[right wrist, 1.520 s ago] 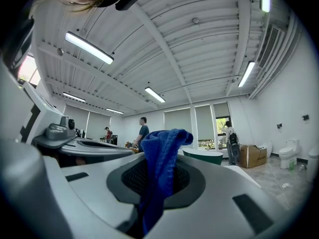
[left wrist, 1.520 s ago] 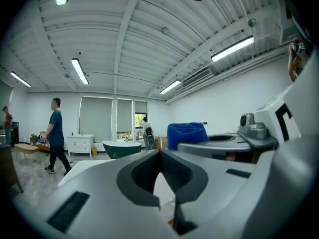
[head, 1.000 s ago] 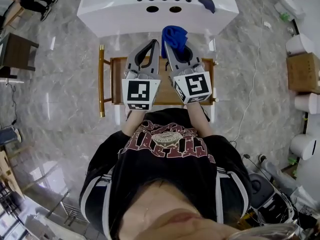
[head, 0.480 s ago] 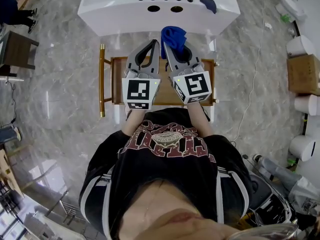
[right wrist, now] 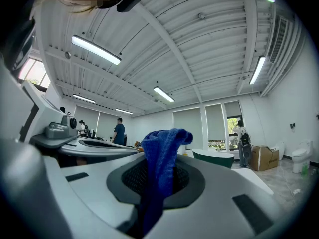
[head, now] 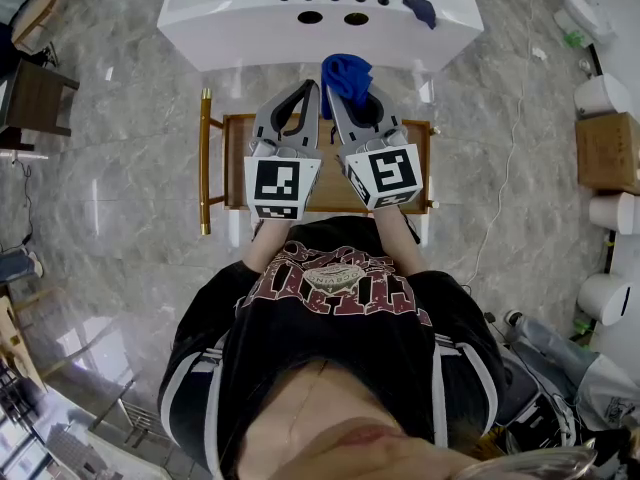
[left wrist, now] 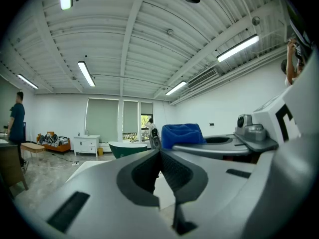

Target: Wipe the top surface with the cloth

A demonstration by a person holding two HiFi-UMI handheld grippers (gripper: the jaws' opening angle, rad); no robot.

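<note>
Holding both grippers side by side above a small wooden table (head: 232,158), the person faces the white top surface (head: 230,23). At the left, the left gripper (head: 303,90) has its jaws pressed together, with nothing between them. Just beside it, the right gripper (head: 340,96) is clamped on the blue cloth (head: 347,71), which bunches up beyond the jaw tips, near the front edge of the surface. Further right, a dark blue rag (head: 419,9) lies on that surface.
</note>
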